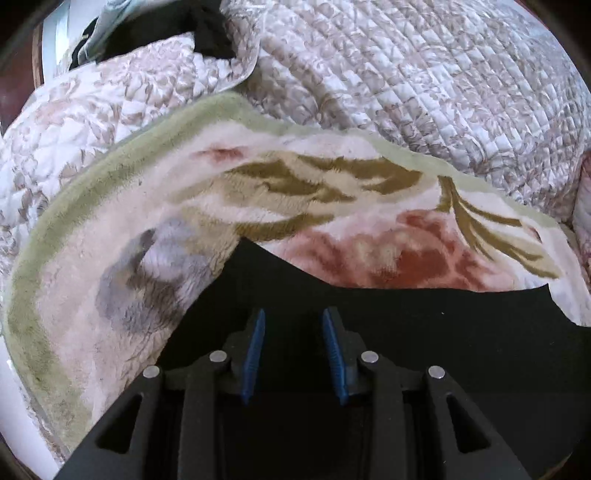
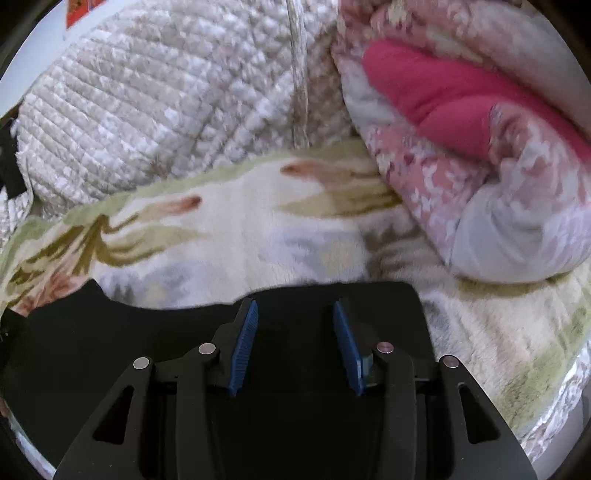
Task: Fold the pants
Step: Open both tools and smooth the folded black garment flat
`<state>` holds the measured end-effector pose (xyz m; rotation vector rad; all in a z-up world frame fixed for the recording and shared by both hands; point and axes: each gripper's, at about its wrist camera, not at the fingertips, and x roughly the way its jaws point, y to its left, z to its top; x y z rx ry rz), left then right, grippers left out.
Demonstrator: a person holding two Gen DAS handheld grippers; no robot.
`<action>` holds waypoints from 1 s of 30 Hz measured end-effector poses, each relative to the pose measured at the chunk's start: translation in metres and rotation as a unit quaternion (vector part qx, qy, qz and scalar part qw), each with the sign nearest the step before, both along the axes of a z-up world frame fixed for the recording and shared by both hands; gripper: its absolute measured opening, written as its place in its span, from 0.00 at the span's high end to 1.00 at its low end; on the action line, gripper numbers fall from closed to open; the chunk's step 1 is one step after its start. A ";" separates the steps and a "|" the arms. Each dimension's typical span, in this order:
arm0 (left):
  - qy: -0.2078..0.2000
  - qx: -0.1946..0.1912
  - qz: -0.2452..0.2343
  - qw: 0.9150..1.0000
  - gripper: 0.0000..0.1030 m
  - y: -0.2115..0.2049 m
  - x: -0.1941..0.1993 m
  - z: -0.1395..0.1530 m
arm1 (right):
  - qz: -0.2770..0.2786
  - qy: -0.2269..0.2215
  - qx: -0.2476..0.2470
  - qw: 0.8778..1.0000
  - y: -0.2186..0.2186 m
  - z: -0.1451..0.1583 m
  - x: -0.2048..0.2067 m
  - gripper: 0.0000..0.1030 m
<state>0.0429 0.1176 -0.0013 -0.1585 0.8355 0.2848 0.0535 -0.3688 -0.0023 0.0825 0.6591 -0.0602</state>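
Observation:
Black pants (image 1: 406, 317) lie flat on a floral fleece blanket (image 1: 332, 206). In the left wrist view my left gripper (image 1: 293, 317) hovers over the black cloth with its blue pads (image 1: 255, 350) apart and nothing between them. In the right wrist view the pants (image 2: 92, 332) spread under and to the left of my right gripper (image 2: 294, 310), with a squared edge just beyond the fingertips. Its blue pads (image 2: 347, 347) are apart and empty.
A quilted beige coverlet (image 1: 424, 74) is bunched behind the blanket and also shows in the right wrist view (image 2: 147, 110). A rolled pink floral duvet (image 2: 480, 147) lies at the right. Another black garment (image 1: 177, 29) sits at the far left back.

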 end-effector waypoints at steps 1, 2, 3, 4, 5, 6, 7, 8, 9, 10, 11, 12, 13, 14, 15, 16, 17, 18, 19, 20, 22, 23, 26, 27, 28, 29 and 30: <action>-0.004 -0.003 -0.002 1.000 0.66 -0.002 -0.002 0.001 | -0.002 -0.011 -0.007 1.000 0.001 0.003 -0.004 0.58; -0.007 -0.009 -0.005 1.000 0.66 -0.003 -0.004 0.002 | -0.006 -0.014 -0.012 1.000 0.000 0.005 -0.007 0.57; -0.006 -0.013 -0.006 1.000 0.66 -0.004 -0.005 0.002 | -0.013 -0.009 -0.015 1.000 -0.003 0.004 -0.007 0.57; -0.006 -0.015 -0.009 1.000 0.66 -0.006 -0.007 0.002 | -0.025 0.005 -0.013 1.000 -0.008 -0.001 -0.004 0.57; -0.006 -0.015 -0.014 1.000 0.66 -0.008 -0.008 0.001 | -0.034 0.023 -0.008 0.999 -0.014 -0.007 -0.001 0.54; -0.004 -0.014 -0.018 1.000 0.66 -0.010 -0.010 0.001 | -0.037 0.039 0.012 0.998 -0.021 -0.013 0.003 0.52; -0.003 -0.015 -0.022 1.000 0.66 -0.013 -0.011 0.000 | -0.038 0.038 0.026 0.998 -0.026 -0.014 0.002 0.51; -0.003 -0.019 -0.027 0.999 0.66 -0.015 -0.013 0.001 | -0.039 0.032 0.026 0.998 -0.026 -0.011 0.000 0.51; -0.005 -0.022 -0.034 0.999 0.66 -0.018 -0.016 0.002 | -0.042 0.024 0.013 0.999 -0.023 -0.007 -0.004 0.51; -0.008 -0.022 -0.041 0.999 0.66 -0.021 -0.020 0.005 | -0.043 0.018 0.003 0.999 -0.021 -0.004 -0.008 0.51; -0.012 -0.020 -0.047 0.999 0.66 -0.025 -0.024 0.007 | -0.039 0.014 0.005 0.999 -0.019 -0.002 -0.012 0.51; -0.016 -0.019 -0.055 0.998 0.66 -0.029 -0.028 0.009 | -0.028 0.008 0.015 0.999 -0.015 0.001 -0.019 0.51; -0.021 -0.020 -0.065 0.997 0.66 -0.033 -0.033 0.012 | -0.021 0.003 0.017 1.000 -0.011 0.003 -0.024 0.51; -0.025 -0.021 -0.074 0.997 0.66 -0.037 -0.037 0.014 | -0.010 -0.001 0.013 1.000 -0.004 0.005 -0.030 0.51; -0.027 -0.022 -0.079 0.996 0.66 -0.041 -0.041 0.016 | 0.002 -0.003 0.010 1.000 0.004 0.005 -0.036 0.51; -0.029 -0.025 -0.085 0.996 0.66 -0.045 -0.047 0.017 | 0.012 -0.004 0.010 1.000 0.011 0.005 -0.041 0.51; -0.030 -0.030 -0.093 0.995 0.65 -0.050 -0.051 0.017 | 0.023 -0.004 0.012 1.000 0.019 0.003 -0.048 0.51; -0.029 -0.034 -0.102 0.994 0.65 -0.054 -0.056 0.016 | 0.039 -0.001 0.015 0.999 0.028 0.001 -0.055 0.51; -0.029 -0.037 -0.110 0.993 0.65 -0.060 -0.062 0.015 | 0.056 0.004 0.015 0.998 0.038 -0.004 -0.059 0.51; -0.027 -0.037 -0.120 0.992 0.65 -0.066 -0.066 0.013 | 0.070 0.009 0.013 0.997 0.046 -0.008 -0.064 0.51; -0.021 -0.036 -0.136 0.990 0.65 -0.076 -0.072 0.008 | 0.098 0.023 0.004 0.995 0.064 -0.016 -0.070 0.51; -0.016 -0.035 -0.144 0.989 0.65 -0.081 -0.074 0.005 | 0.110 0.027 0.000 0.994 0.071 -0.020 -0.072 0.51; -0.012 -0.012 -0.157 0.988 0.62 -0.092 -0.075 0.000 | 0.138 0.050 -0.015 0.989 0.087 -0.034 -0.070 0.51; -0.012 -0.010 -0.158 0.987 0.62 -0.093 -0.075 0.000 | 0.137 0.056 -0.024 0.989 0.089 -0.038 -0.068 0.51; -0.012 -0.015 -0.156 0.988 0.61 -0.091 -0.074 0.000 | 0.138 0.056 -0.029 0.988 0.091 -0.038 -0.068 0.51; -0.012 -0.020 -0.155 0.988 0.61 -0.090 -0.074 -0.001 | 0.139 0.055 -0.029 0.988 0.090 -0.038 -0.068 0.50; -0.013 -0.020 -0.155 0.988 0.61 -0.089 -0.074 0.000 | 0.137 0.056 -0.026 0.989 0.090 -0.038 -0.069 0.50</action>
